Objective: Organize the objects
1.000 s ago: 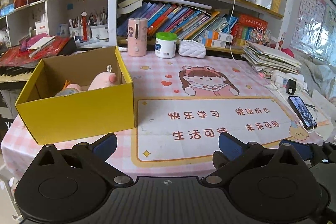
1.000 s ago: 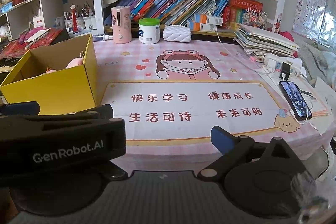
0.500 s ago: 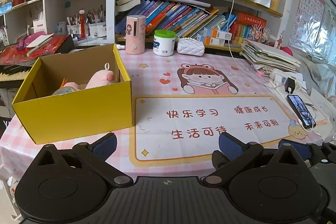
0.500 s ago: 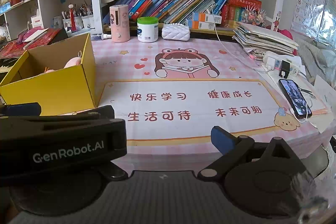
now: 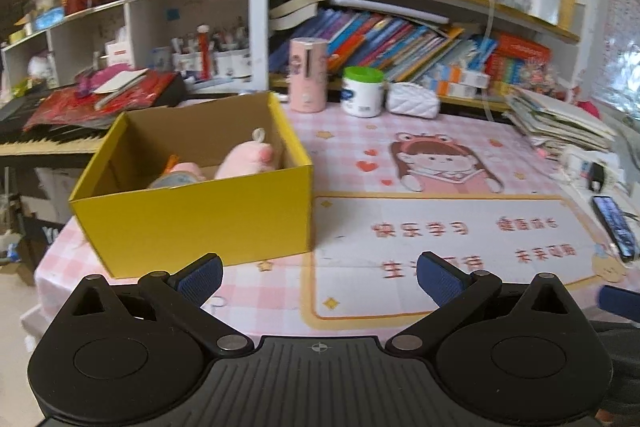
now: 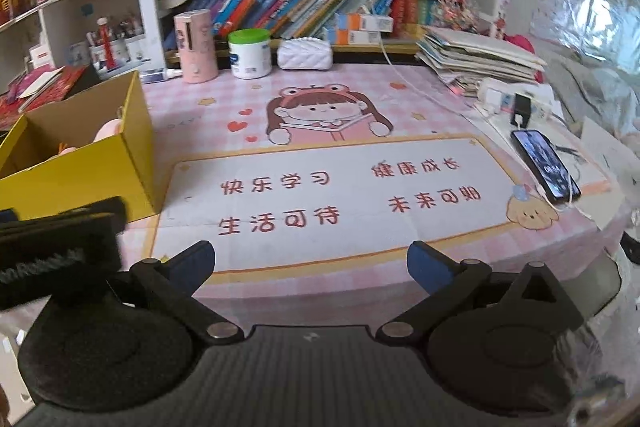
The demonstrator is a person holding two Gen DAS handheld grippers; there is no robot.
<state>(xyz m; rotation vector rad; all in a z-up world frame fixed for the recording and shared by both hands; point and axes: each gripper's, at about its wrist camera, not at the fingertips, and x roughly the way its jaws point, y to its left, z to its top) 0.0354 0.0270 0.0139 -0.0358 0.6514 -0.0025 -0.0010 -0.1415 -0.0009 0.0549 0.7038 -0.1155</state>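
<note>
A yellow cardboard box (image 5: pixel 192 223) stands open-topped at the left of the pink desk mat (image 5: pixel 440 239), with a pink plush toy (image 5: pixel 244 165) lying inside. My left gripper (image 5: pixel 319 275) hovers open just in front of the box's near right corner, empty. In the right wrist view the box (image 6: pixel 80 183) and plush (image 6: pixel 108 129) sit at far left. My right gripper (image 6: pixel 311 263) hangs over the mat's (image 6: pixel 320 195) front edge; its jaws are opening and nothing is between them.
A pink cylinder (image 5: pixel 308 75), a green-lidded white jar (image 5: pixel 362 91) and a white quilted pouch (image 5: pixel 414 101) line the back edge under crowded bookshelves. A phone (image 6: pixel 546 165) on a cable and a paper stack (image 6: pixel 480 55) lie at right. A keyboard (image 5: pixel 44 143) sits left.
The left wrist view has swung left, so the box sits nearer the middle. In the right wrist view the left gripper's housing has dropped aside, uncovering the right gripper's left finger.
</note>
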